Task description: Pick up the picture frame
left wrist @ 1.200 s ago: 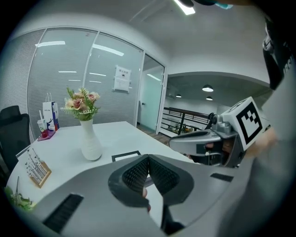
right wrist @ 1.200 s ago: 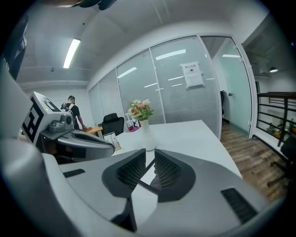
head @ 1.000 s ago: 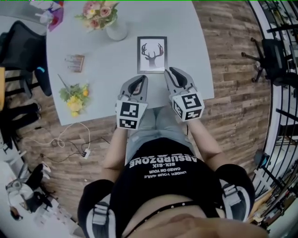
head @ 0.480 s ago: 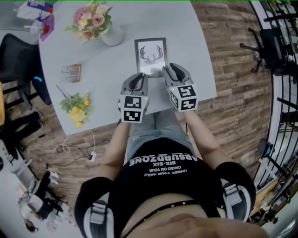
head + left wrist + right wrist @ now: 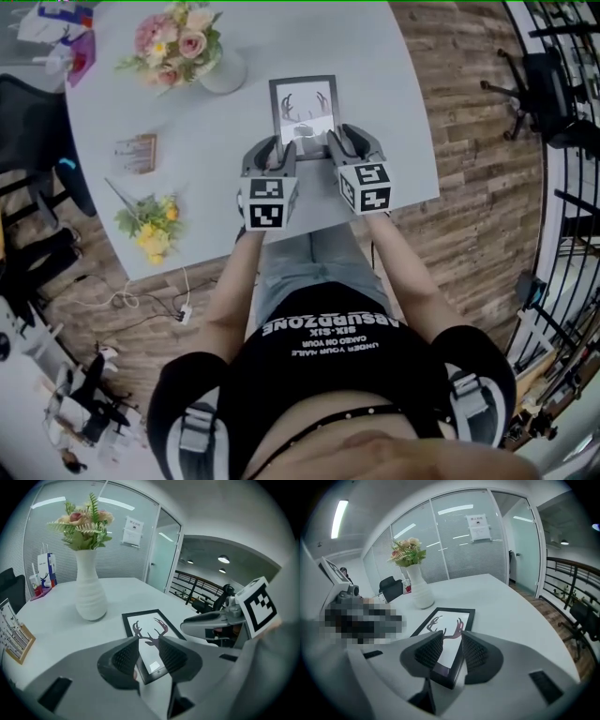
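Note:
A black picture frame (image 5: pixel 304 109) with a deer-antler print lies flat on the grey table (image 5: pixel 394 112). Both grippers have come down at its near edge. My left gripper (image 5: pixel 273 153) has just been opening, and its jaws now stand apart over the frame's near left corner (image 5: pixel 151 670), pads clear of it. My right gripper (image 5: pixel 343 142) has also just opened wide. Its jaws straddle the near right corner (image 5: pixel 447 674) without pressing on it. In the left gripper view the right gripper (image 5: pixel 206 622) shows beside the frame (image 5: pixel 149 629).
A white vase of pink flowers (image 5: pixel 223 66) stands just beyond the frame's far left corner. A yellow bouquet (image 5: pixel 148 223) and a small wooden stand (image 5: pixel 137 152) lie to the left. The table's near edge (image 5: pixel 309 225) runs under my hands. A black chair (image 5: pixel 37 122) stands at far left.
Both grippers have moved forward and down to the frame's near edge. Their jaws have opened and now sit over its two near corners.

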Demonstrator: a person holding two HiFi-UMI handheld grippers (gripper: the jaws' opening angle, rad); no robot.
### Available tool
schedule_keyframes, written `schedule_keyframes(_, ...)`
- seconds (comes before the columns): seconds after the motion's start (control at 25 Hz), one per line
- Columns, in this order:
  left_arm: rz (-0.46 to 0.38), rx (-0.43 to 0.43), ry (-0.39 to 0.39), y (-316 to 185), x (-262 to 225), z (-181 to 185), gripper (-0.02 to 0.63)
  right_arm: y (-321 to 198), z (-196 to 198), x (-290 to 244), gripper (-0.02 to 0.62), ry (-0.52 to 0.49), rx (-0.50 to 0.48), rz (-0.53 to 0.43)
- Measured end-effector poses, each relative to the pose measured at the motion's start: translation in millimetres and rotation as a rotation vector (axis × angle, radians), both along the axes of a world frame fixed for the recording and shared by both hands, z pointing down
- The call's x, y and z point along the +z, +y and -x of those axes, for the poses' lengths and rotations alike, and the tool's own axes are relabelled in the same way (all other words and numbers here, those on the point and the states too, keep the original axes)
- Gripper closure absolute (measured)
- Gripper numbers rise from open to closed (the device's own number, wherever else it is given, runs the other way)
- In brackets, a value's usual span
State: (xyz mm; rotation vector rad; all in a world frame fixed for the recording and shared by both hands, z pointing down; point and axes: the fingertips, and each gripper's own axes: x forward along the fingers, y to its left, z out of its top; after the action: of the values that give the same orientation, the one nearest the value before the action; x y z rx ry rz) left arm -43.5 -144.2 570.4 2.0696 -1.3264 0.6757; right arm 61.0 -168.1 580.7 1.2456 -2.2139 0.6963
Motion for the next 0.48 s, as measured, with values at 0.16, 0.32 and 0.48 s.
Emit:
schedule_keyframes(0.16,0.029,-0.008,0.005,-8,14,3,0.485,-9,-1,12,0.476,0.026,0.005,0.014)
schedule_keyframes(0.32,0.071,-0.014,0.014,-12,28,6,0.485,-12,-7,23,0.476,0.047,0.023,0.037)
schedule_keyframes(0.48,0.091,-0.027,0.01,-16,39,9,0.485,-14,-9,33,0.476,0.056,0.041,0.06)
